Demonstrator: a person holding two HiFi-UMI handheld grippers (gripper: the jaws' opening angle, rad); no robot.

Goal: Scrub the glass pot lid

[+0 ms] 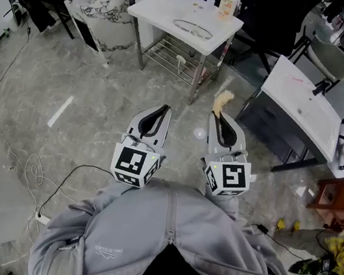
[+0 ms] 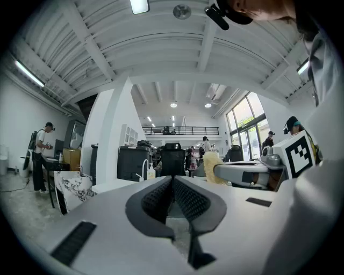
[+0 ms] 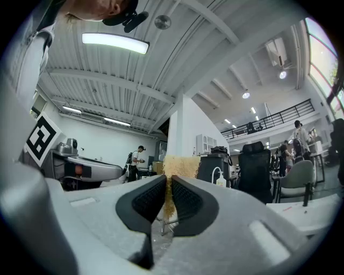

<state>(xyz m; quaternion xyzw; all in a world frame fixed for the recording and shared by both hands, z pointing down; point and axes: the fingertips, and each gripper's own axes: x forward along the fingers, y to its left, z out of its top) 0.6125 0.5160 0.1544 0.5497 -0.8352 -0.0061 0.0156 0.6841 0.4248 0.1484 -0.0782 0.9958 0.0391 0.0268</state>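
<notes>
You hold both tongs out ahead of your chest, side by side, level, tips pointing away from you and a narrow gap between the two. Your left tongs (image 1: 164, 108) have their jaws pressed together with nothing between the pads. Your right tongs (image 1: 219, 115) are clamped on a yellow sponge (image 1: 222, 99), which sticks out past the tips. The left marker cube (image 1: 134, 166) and right marker cube (image 1: 229, 177) sit at the near ends, close against your grey jacket (image 1: 166, 244).

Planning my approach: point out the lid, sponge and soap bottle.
glass lid (image 1: 193, 29): head view, middle of the glass.
sponge (image 3: 181, 166): right gripper view, exposed top.
soap bottle (image 1: 227, 5): head view, its body.
</notes>
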